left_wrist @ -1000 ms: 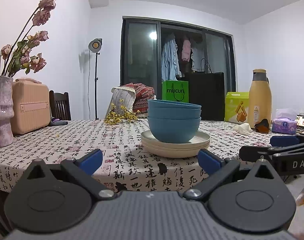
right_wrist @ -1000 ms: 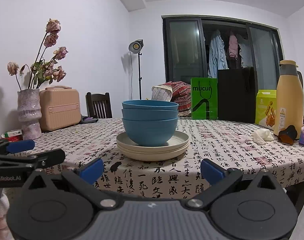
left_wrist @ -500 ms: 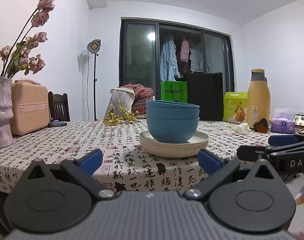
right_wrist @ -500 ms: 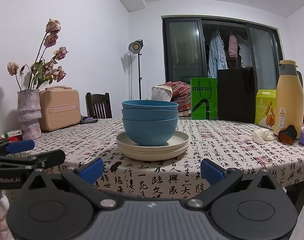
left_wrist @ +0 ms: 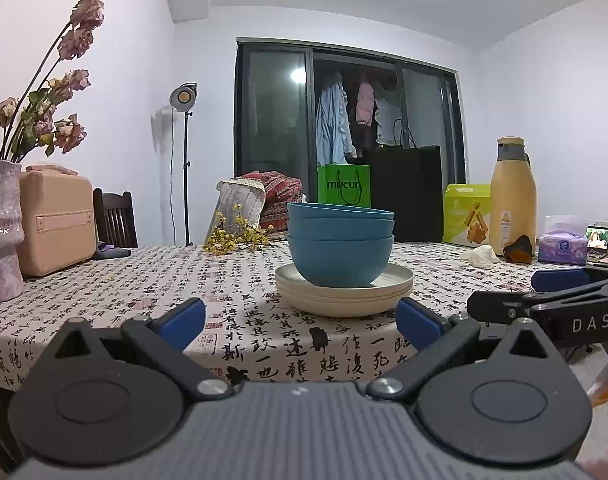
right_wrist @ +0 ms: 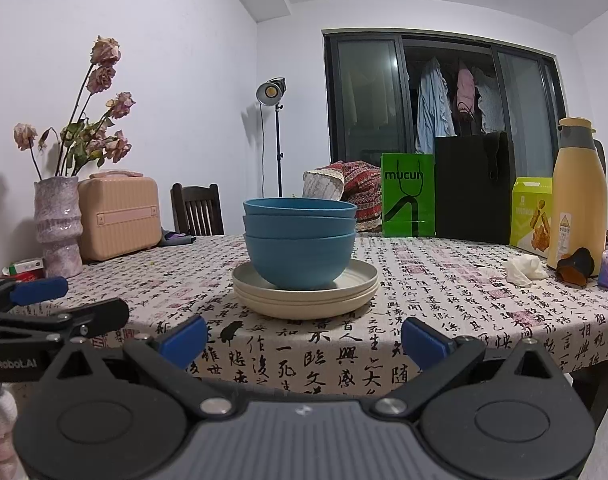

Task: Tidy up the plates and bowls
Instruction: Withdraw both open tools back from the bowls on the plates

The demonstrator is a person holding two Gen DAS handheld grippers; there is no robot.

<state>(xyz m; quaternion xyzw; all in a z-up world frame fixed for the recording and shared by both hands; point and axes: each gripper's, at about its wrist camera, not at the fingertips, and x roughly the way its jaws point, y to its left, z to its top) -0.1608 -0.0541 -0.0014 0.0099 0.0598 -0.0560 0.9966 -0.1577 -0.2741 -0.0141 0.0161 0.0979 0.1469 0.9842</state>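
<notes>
Three nested blue bowls [left_wrist: 340, 248] [right_wrist: 300, 248] stand upright on a stack of three cream plates [left_wrist: 344, 294] [right_wrist: 304, 294] near the front of the table. My left gripper [left_wrist: 300, 322] is open and empty, held off the table's front edge, short of the stack. My right gripper [right_wrist: 304, 340] is open and empty, likewise in front of the edge. Each gripper shows at the side of the other's view: the right one [left_wrist: 544, 304], the left one [right_wrist: 44, 312].
The table has a calligraphy-print cloth [left_wrist: 244, 300]. A pink vase of dried roses [right_wrist: 58, 224] and a peach case [right_wrist: 118, 216] stand at the left. A yellow flask [right_wrist: 578, 204], tissues [left_wrist: 562, 248], green box [right_wrist: 530, 214] and bags [right_wrist: 408, 200] stand at the right and back.
The left wrist view has shifted slightly, the stack drifting a little left and down in it. The right gripper has not visibly moved. Both stay open.
</notes>
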